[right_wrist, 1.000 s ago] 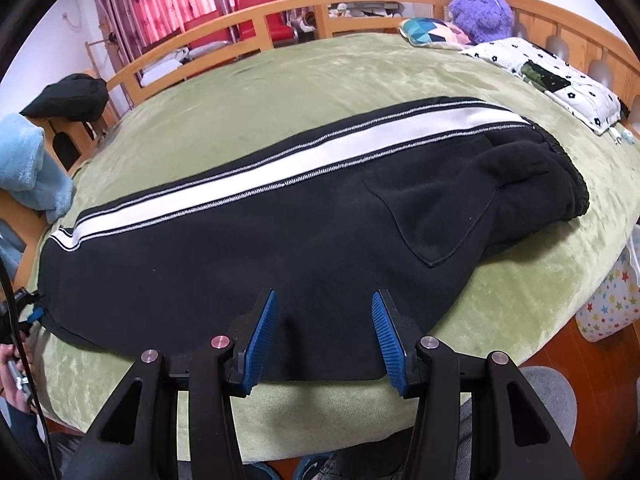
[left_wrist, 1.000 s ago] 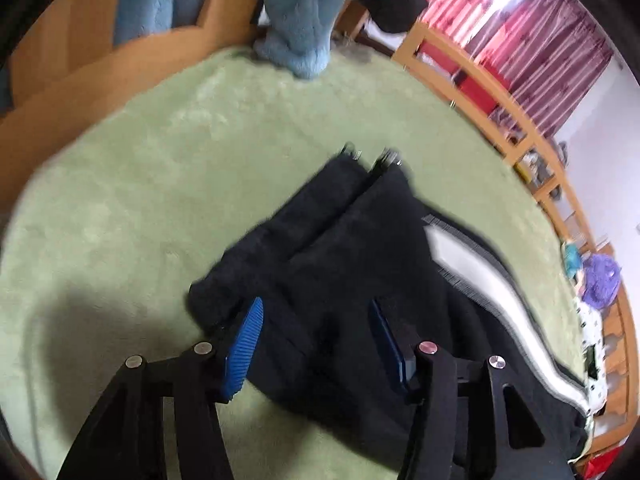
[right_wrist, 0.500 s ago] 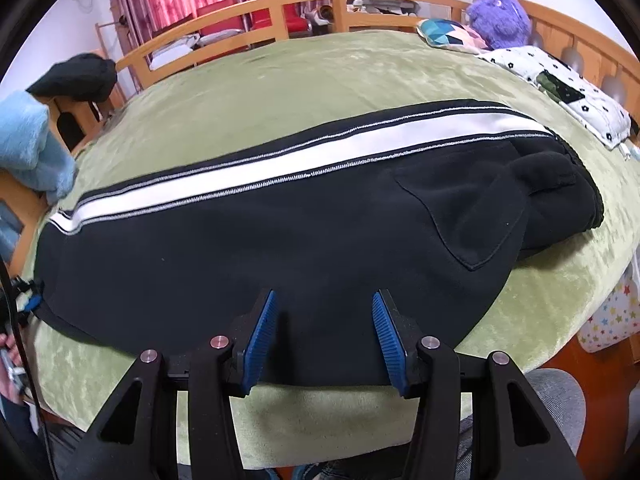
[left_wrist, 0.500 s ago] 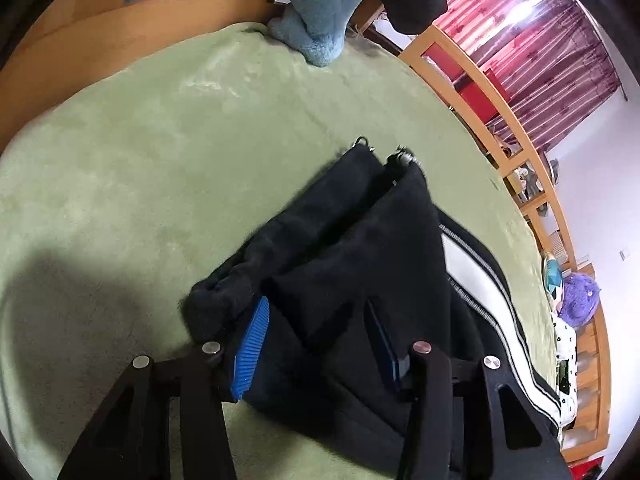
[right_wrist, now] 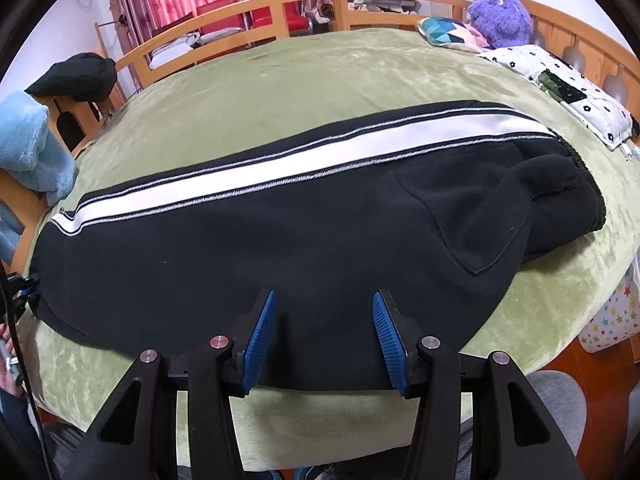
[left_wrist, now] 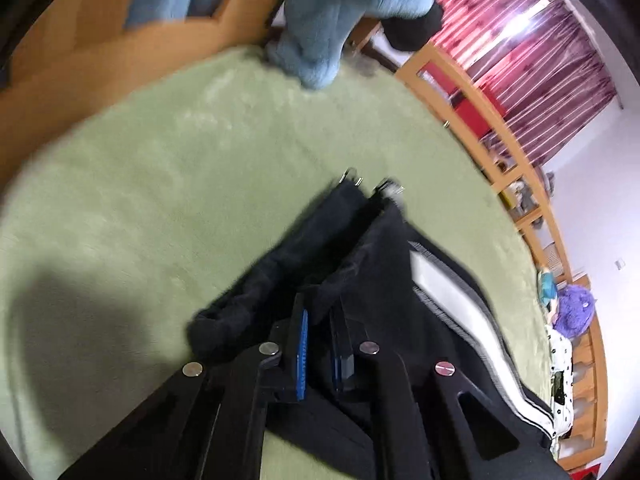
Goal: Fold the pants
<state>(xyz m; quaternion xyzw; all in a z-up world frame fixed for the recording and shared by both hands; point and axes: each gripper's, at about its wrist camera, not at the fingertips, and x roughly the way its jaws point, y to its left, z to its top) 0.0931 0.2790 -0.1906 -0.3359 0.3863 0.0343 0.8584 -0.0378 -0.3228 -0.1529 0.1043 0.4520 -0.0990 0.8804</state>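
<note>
Black pants (right_wrist: 304,236) with a white side stripe (right_wrist: 280,160) lie flat along a green blanket (right_wrist: 320,72), legs doubled, waist at the right. In the left wrist view my left gripper (left_wrist: 319,312) is shut on the black fabric near the leg hems (left_wrist: 360,216), which have small metal zipper pulls. My right gripper (right_wrist: 323,304) is open, its blue pads straddling the near edge of the pants at mid-leg, holding nothing.
A wooden bed rail (right_wrist: 280,4) rings the bed. A blue fluffy blanket (right_wrist: 28,148) and a dark garment (right_wrist: 74,76) hang at the foot end. A purple plush (right_wrist: 500,12), pillows (right_wrist: 568,92) and a star-print cloth (right_wrist: 612,316) lie at the right.
My left gripper has closed from open onto the fabric at the leg hems. My right gripper has edged slightly closer over the pants' near edge, still open.
</note>
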